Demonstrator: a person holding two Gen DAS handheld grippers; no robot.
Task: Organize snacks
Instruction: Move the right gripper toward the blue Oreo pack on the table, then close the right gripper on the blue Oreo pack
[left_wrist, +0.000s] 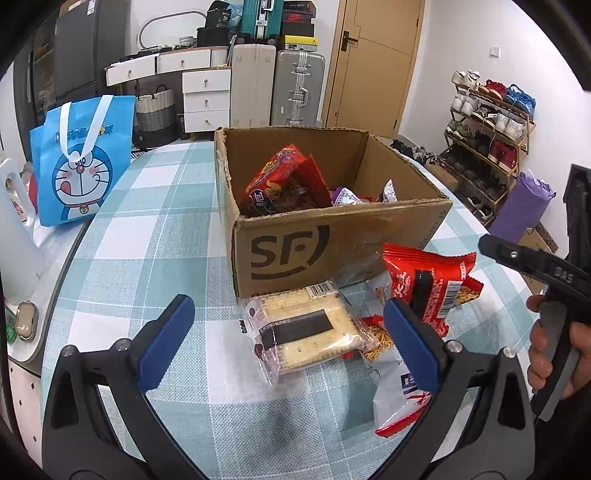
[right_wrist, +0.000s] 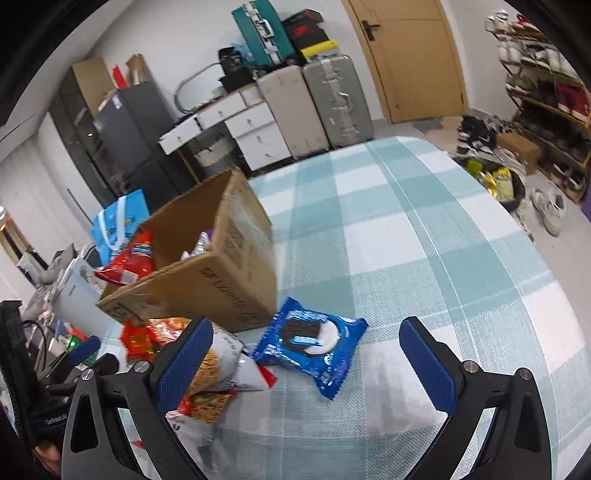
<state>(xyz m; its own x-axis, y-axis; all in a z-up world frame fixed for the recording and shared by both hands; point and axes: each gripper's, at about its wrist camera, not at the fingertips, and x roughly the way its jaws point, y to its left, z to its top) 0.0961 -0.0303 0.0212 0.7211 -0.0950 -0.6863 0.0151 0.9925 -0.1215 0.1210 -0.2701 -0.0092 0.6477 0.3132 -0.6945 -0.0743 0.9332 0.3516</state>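
Both tools are spread, gripping nothing: the left tool (left_wrist: 288, 332) hangs over the cracker pack (left_wrist: 306, 328) beside the cardboard box (left_wrist: 332, 236); the right tool (right_wrist: 306, 354) faces the blue cookie pack (right_wrist: 314, 343) on the desk (right_wrist: 424, 258).

Tablecloth (right_wrist: 406, 229): teal-white check. Box (left_wrist: 332, 240): brown. Cookie pack (right_wrist: 312, 341): blue. Bag (left_wrist: 83, 158): blue, cartoon cat. Pads (left_wrist: 166, 343): blue.

Right gripper (right_wrist: 306, 362) gapes wide: bare checked tablecloth (right_wrist: 424, 258) ahead and rightward, open room. Left of it the cardboard box (right_wrist: 207, 266) walls things off, and the noodle packets (right_wrist: 218, 373) crowd its left finger.
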